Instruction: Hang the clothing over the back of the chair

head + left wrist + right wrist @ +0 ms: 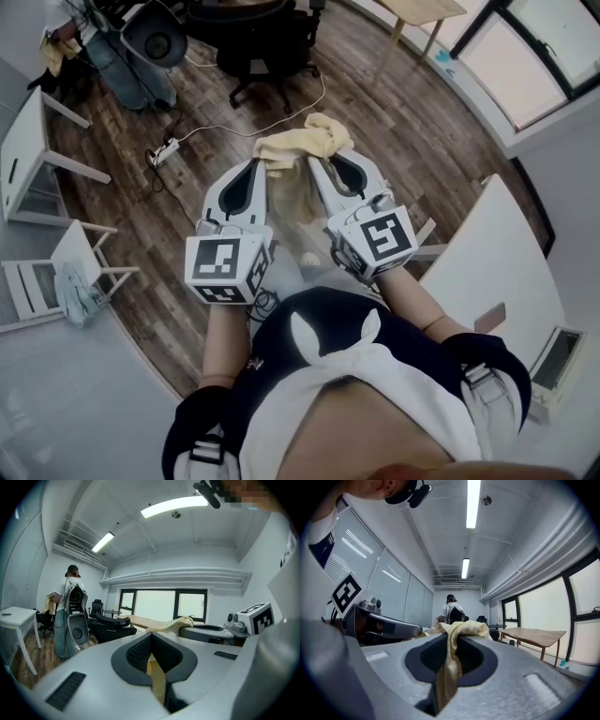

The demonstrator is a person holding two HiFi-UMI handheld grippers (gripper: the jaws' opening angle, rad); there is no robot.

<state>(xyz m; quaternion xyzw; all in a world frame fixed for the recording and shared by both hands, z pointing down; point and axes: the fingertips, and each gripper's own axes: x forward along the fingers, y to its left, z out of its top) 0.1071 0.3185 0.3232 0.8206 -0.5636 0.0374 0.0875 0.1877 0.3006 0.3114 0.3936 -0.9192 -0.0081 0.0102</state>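
Note:
A pale yellow garment (298, 142) hangs bunched between my two grippers, held in the air over the wooden floor. My left gripper (253, 172) is shut on one part of it; a yellow strip of the cloth (157, 680) runs between its dark pads. My right gripper (328, 165) is shut on another part, and the cloth (451, 660) drapes over its tips and down between the pads. The grippers sit side by side, pointing roughly level. A white chair (58, 270) with a bluish cloth on it stands at the lower left. A black office chair (260, 39) is ahead.
A white table (502, 262) is close on the right and a white desk (23, 150) on the left. A power strip with cable (164, 152) lies on the floor. A person (452, 611) stands far off. A wooden table (534, 633) is by the windows.

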